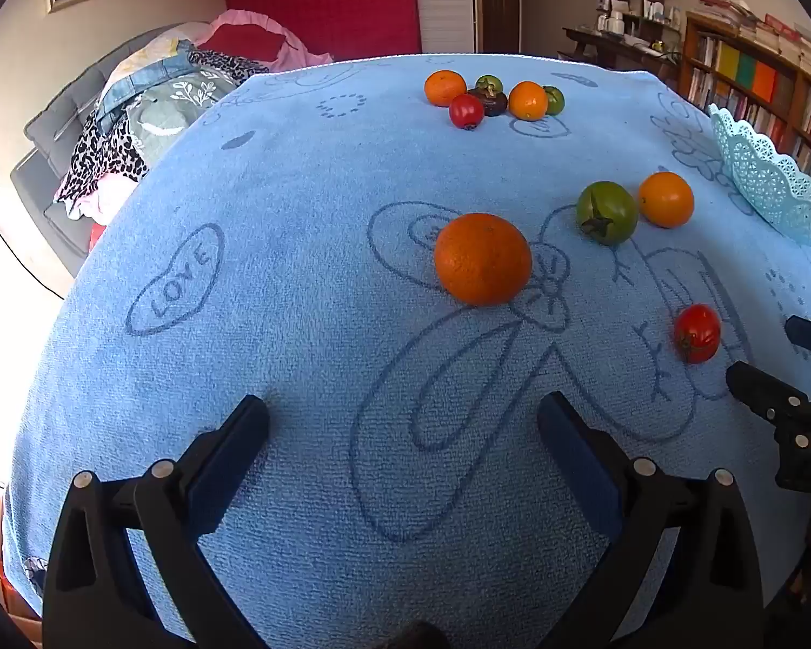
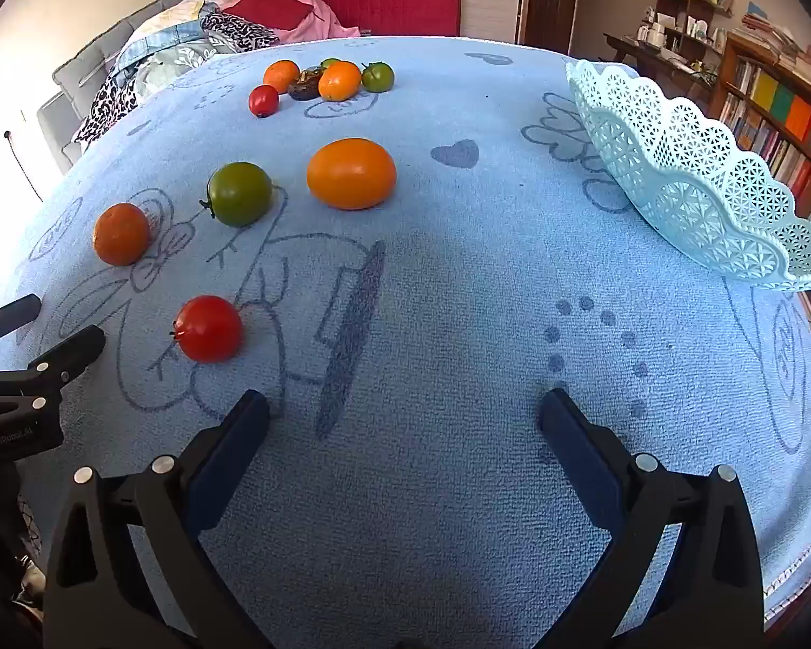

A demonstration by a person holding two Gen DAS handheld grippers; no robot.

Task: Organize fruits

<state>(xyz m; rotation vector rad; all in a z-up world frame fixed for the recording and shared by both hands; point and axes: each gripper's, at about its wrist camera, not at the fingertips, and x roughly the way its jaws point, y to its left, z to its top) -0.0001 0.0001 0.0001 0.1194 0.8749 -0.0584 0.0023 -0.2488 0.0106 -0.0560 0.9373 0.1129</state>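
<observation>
Fruits lie on a blue towel-covered table [image 1: 297,281]. Nearest my left gripper [image 1: 403,411], which is open and empty, sits a big orange [image 1: 482,258]. Beyond it are a green tomato [image 1: 606,212], a smooth orange fruit [image 1: 666,199] and a red tomato [image 1: 697,332]. In the right wrist view the red tomato [image 2: 208,328] lies left of my open, empty right gripper [image 2: 404,410], with the green tomato [image 2: 239,193], smooth orange fruit [image 2: 351,173] and big orange [image 2: 121,233] farther off. A pale lace-pattern basket [image 2: 692,184] stands at the right.
A far cluster of several fruits [image 1: 493,95] sits near the table's back edge, seen too as the far cluster [image 2: 319,81]. A sofa piled with clothes [image 1: 135,124] is at the left, a bookshelf [image 1: 757,70] at the right. The other gripper's tips [image 2: 54,346] show at the left edge.
</observation>
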